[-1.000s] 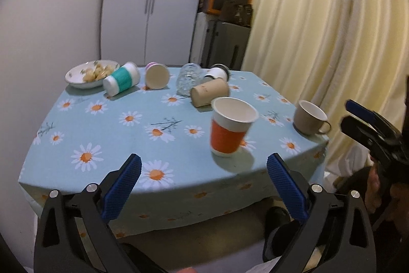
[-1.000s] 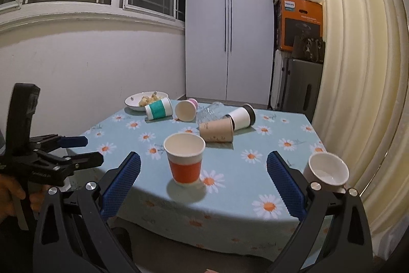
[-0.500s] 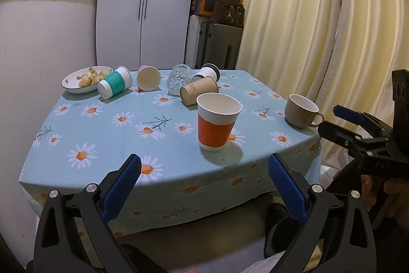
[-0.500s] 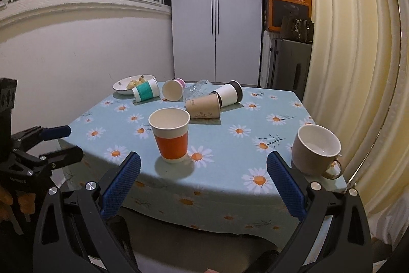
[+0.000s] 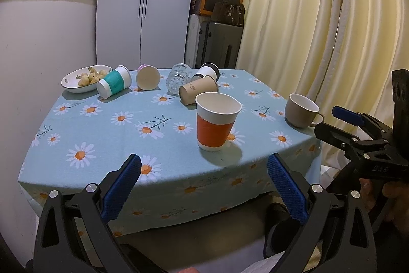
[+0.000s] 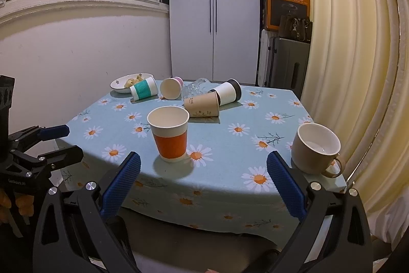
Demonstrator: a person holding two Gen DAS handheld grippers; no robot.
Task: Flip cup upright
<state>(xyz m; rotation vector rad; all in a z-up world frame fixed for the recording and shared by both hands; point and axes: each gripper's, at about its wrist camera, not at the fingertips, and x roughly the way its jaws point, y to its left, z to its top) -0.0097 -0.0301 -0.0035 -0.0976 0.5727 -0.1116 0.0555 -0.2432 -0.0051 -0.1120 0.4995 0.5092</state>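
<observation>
An orange and white paper cup (image 5: 217, 124) (image 6: 170, 134) stands upright near the table's front edge. A beige mug (image 5: 301, 110) (image 6: 315, 147) stands upright at the right corner. Several cups lie on their sides at the back: a teal-banded one (image 5: 113, 84) (image 6: 143, 91), a pink-based one (image 5: 147, 77) (image 6: 170, 88), a clear glass (image 5: 177, 78) (image 6: 194, 90), a brown paper cup (image 5: 198, 92) (image 6: 202, 106) and a white cup with a dark lid (image 5: 208, 72) (image 6: 227, 92). My left gripper (image 5: 203, 186) and right gripper (image 6: 203, 186) are both open and empty, held off the table's front edge.
A bowl of food (image 5: 84, 78) (image 6: 127, 82) sits at the back left of the daisy tablecloth (image 5: 115, 129) (image 6: 230, 145). Curtains (image 5: 319, 30) hang at the right. A white cupboard (image 6: 212, 9), a suitcase and an orange box stand behind.
Both grippers have drawn back from the table and turned slightly, so the table looks farther away. No cup has moved. Both grippers stay open.
</observation>
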